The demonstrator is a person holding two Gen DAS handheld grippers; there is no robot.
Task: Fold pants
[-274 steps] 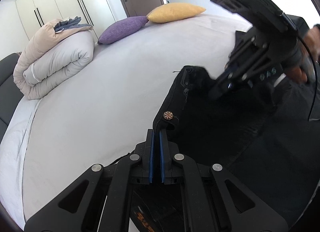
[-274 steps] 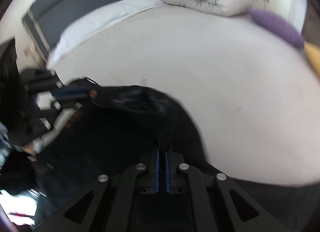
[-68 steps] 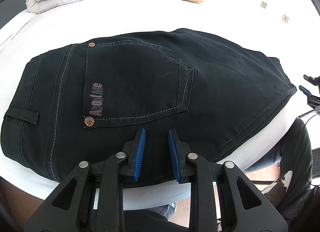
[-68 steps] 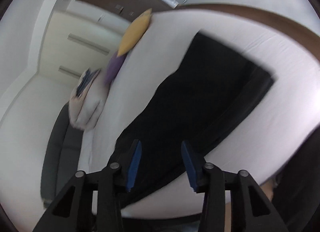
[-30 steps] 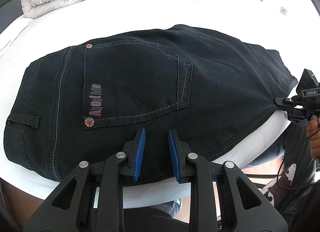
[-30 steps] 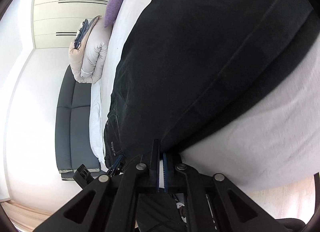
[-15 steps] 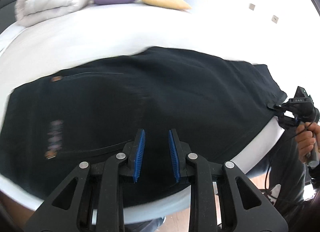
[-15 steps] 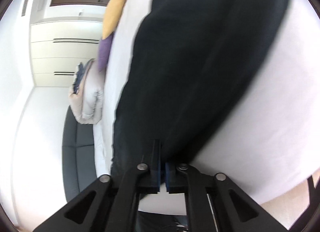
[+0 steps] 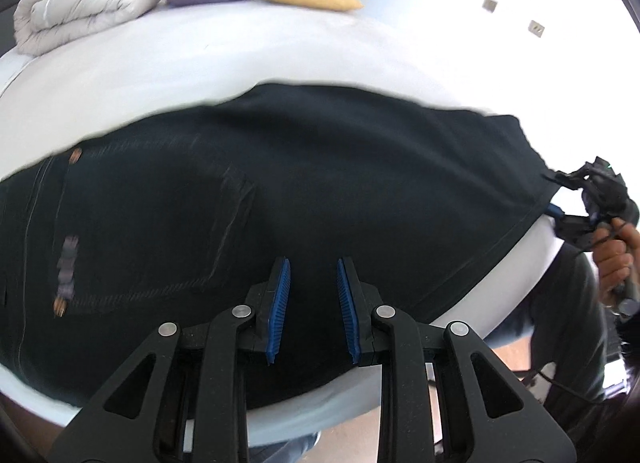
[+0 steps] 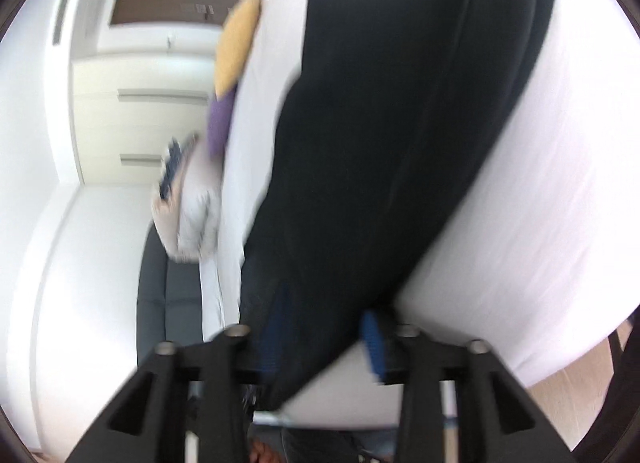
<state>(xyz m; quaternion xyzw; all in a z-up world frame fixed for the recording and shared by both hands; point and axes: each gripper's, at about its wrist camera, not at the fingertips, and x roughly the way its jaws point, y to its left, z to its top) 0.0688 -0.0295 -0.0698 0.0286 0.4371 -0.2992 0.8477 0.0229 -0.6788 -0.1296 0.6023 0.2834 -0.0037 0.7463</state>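
Black denim pants [image 9: 320, 191] with stitched pocket lie flat on the smooth white bed [image 9: 200, 59]. Left gripper [image 9: 313, 299] apart, empty; right gripper [image 10: 320, 339] just opening, hem between.

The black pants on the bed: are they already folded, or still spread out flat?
Folded at least once. The black pants show a second layer edge stepping out along one side on the white bed, and only one back pocket faces up.
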